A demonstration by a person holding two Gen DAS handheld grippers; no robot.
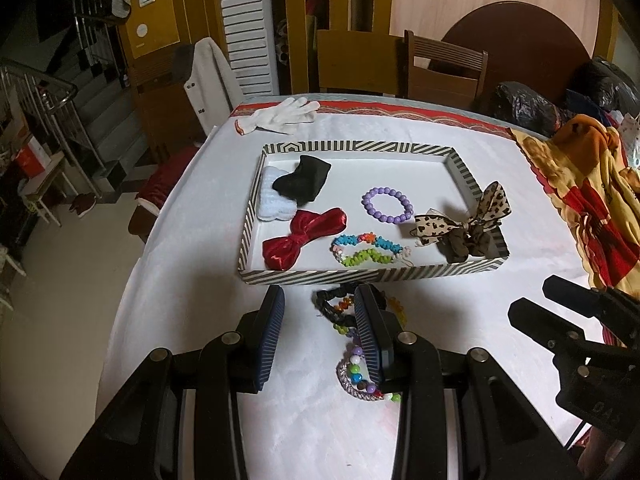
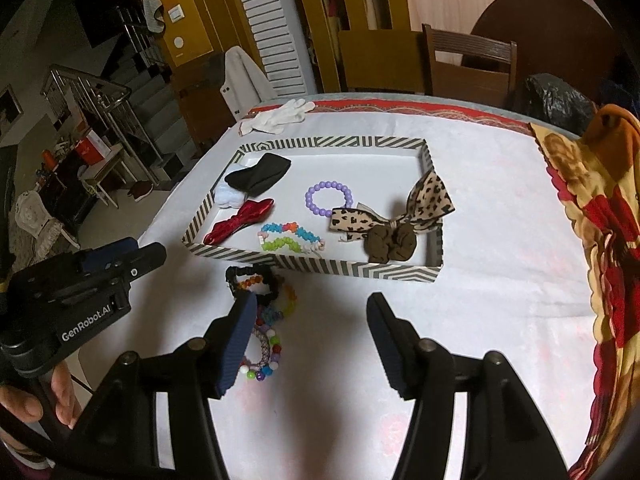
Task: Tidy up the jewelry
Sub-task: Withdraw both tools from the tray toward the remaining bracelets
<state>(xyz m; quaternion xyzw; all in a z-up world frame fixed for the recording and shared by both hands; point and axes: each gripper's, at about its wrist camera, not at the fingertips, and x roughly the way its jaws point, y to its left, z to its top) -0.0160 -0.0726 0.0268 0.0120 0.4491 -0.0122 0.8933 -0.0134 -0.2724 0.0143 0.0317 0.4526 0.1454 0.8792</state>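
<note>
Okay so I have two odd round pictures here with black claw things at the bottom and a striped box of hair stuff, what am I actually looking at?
There is no machine here: a person holds a two-finger gripper in each hand, each with a wide-angle camera looking along its fingers. One picture is from the left gripper, the other from the right gripper. Both grippers are open and hold nothing. On the white tablecloth stands a striped tray holding a red bow, a purple bead bracelet, a colourful bracelet, a leopard-print bow, and black and white fabric pieces. A pile of bracelets lies on the cloth in front of the tray, and a white glove behind it.
</note>
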